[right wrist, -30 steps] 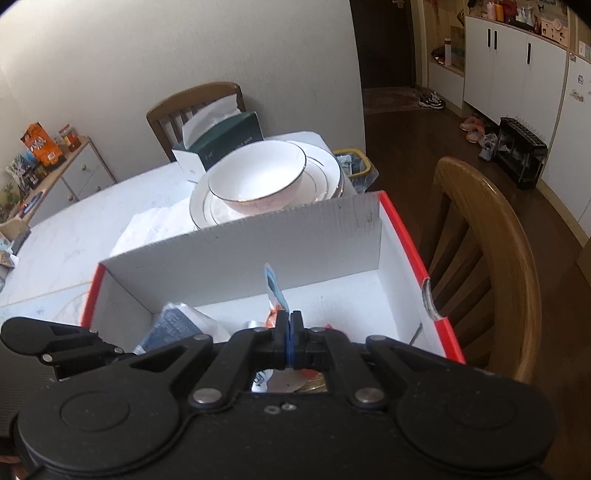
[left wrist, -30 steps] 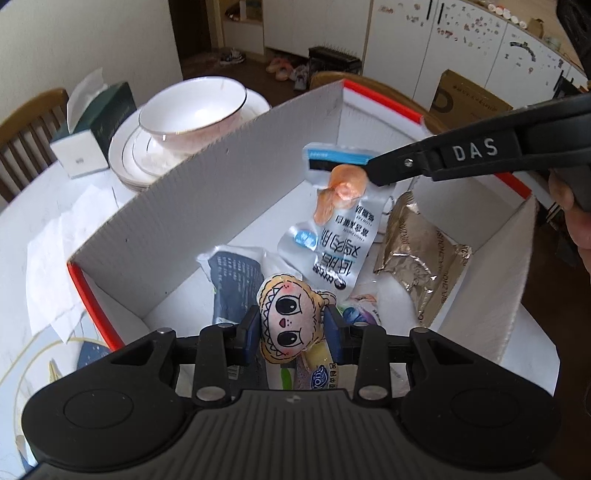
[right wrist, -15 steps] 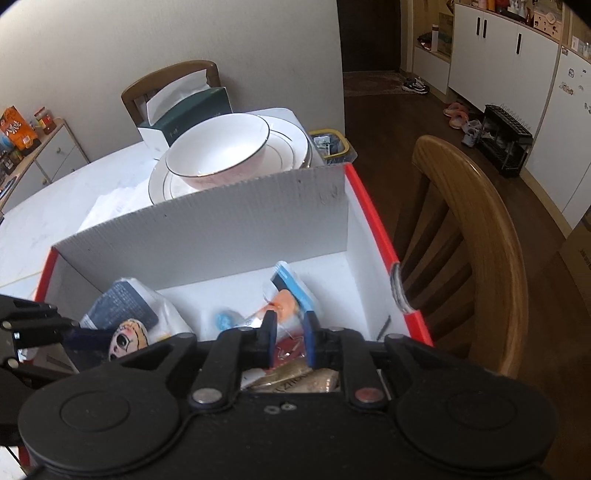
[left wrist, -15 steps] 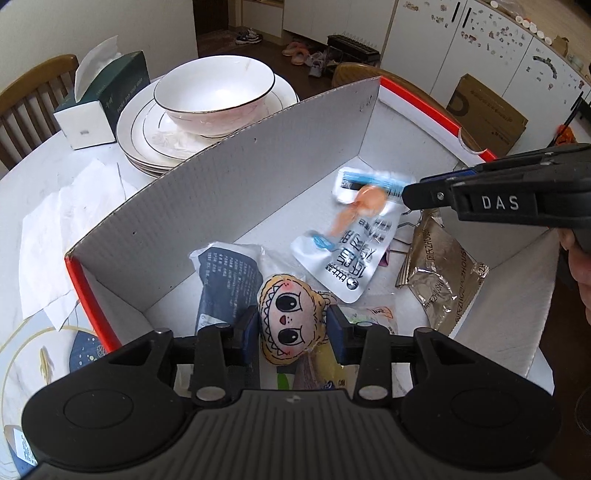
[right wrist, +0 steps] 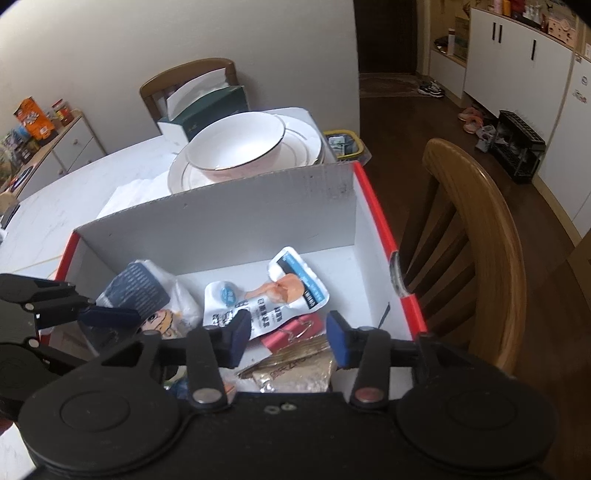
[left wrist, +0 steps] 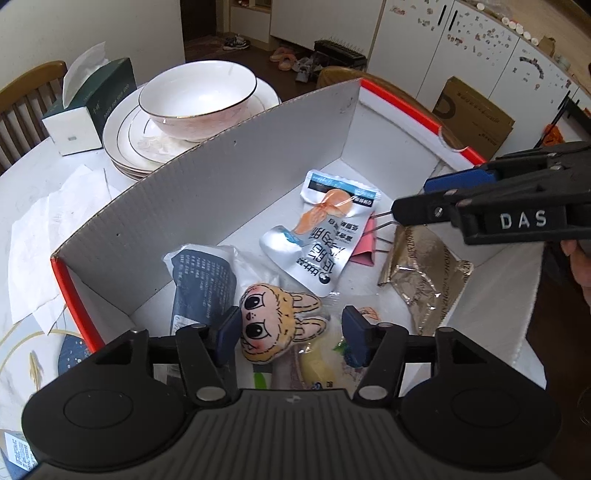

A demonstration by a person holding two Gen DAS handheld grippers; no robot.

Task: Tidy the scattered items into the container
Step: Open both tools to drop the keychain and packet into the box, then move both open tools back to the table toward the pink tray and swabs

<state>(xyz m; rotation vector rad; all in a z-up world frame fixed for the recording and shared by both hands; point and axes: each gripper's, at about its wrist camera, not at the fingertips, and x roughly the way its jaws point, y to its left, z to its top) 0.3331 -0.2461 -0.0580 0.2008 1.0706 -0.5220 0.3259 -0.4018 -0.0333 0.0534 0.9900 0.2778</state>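
Cardboard box (left wrist: 229, 192) holds three pouches, one doll (left wrist: 275, 323), one clip (left wrist: 364, 251).

White marble-look table (right wrist: 74, 192), round edge. Plain off-white wall (right wrist: 110, 55) behind. Dark brown wood floor (right wrist: 424, 110). Wooden chair (right wrist: 476, 229) just beside table on right, second wooden chair (right wrist: 184, 74) at far side against wall. White cabinets (right wrist: 517, 62) with dark handles along far wall, shoes (right wrist: 430, 88) on floor below. Black rack (right wrist: 521, 142) near cabinets. Low white sideboard (right wrist: 70, 144) at left, snack boxes on top. Dark doorway (right wrist: 388, 33) at back. Soft, even daylight.
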